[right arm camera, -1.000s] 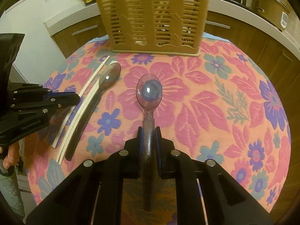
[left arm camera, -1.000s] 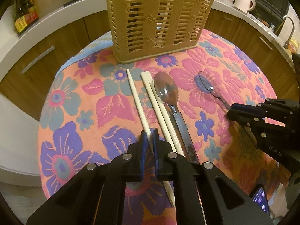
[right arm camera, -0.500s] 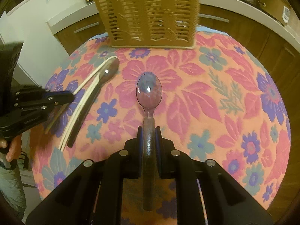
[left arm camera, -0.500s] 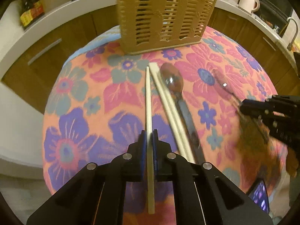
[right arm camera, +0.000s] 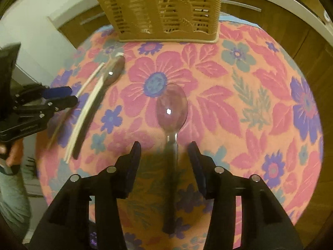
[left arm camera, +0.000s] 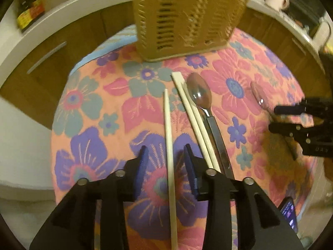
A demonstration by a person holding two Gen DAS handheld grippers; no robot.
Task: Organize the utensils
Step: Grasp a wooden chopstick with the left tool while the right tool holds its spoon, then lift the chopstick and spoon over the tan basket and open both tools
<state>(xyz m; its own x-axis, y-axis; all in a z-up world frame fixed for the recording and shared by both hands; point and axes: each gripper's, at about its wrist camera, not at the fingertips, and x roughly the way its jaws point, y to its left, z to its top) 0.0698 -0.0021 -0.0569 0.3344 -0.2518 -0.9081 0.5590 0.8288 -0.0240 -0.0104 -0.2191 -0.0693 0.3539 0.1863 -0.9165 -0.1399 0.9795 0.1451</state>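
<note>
Very little here can be read. On the right gripper point(left arm camera: 291, 118), seen from the left wrist, pale letters on the black body look like "UAV" or "UAS", too blurred to settle. The left gripper point(right arm camera: 68, 98), seen from the right wrist, carries a line of small light print on its body that is too smeared to make out. A bottle point(left arm camera: 31, 10) on the tabletop behind has a red and yellow label, its words illegible.
</note>
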